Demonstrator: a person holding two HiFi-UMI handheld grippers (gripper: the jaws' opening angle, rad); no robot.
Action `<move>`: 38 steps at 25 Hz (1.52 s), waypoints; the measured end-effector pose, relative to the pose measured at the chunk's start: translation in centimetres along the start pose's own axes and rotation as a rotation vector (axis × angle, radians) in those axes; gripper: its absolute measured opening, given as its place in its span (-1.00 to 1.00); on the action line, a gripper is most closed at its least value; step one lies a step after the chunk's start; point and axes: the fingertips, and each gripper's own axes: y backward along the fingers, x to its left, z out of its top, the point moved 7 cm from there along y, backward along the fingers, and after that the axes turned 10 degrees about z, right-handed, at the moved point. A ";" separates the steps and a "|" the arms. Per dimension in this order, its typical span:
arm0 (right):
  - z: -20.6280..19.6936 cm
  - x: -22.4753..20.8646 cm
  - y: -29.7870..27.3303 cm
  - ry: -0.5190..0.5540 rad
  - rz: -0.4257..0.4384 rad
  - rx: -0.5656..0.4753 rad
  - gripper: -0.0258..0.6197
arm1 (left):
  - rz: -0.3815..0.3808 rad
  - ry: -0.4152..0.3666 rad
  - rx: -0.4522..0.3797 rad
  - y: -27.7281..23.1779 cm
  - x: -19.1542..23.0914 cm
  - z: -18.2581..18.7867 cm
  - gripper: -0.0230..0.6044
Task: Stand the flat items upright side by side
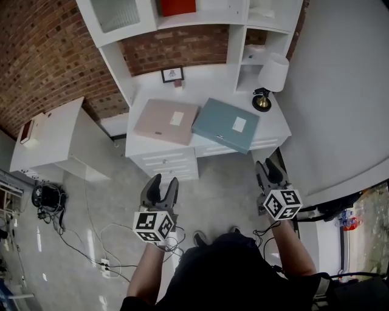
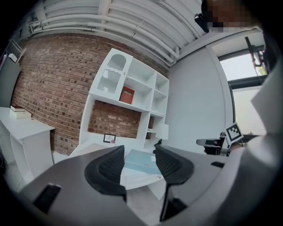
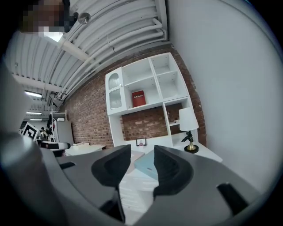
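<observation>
Both flat items are lying down on the white tabletop [image 1: 146, 146], well apart from the person: a pink folder [image 1: 167, 120] on the left and a blue folder [image 1: 226, 124] on the right. The two are touching or slightly overlapping at one corner; I cannot tell which. The left tongs [image 1: 159, 193] and the right tongs [image 1: 271, 174] are hanging released in the air in front of the tabletop, with nothing between the jaws.

The near corner of the blue folder seems to be sticking out over the front edge, so a push from the tongs is probably risking a fall to the floor [image 1: 121, 200]. The lamp [image 1: 270, 79] is standing near this folder, and lifting it on edge could be knocking the lamp over. Thin folders standing without support are likely tipping back down.

A picture frame [image 1: 172, 75] is standing at the back, under a white shelf unit [image 1: 200, 18] that is holding a red box [image 1: 177, 6], against a brick wall [image 1: 36, 54]. Cables [image 1: 91, 243] are lying on the floor at the left.
</observation>
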 end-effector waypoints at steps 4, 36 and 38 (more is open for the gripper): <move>-0.6 0.3 -0.3 -0.064 -0.052 -0.006 -0.33 | -0.021 0.014 0.005 0.5 2.3 -0.5 -0.26; -11.5 -16.2 -13.6 -0.576 -0.195 0.149 0.12 | -0.002 0.020 0.092 -18.2 4.0 1.8 -0.26; -12.6 -17.9 -14.2 -0.648 -0.194 0.154 0.19 | -0.004 0.009 0.116 -19.9 3.2 1.8 -0.26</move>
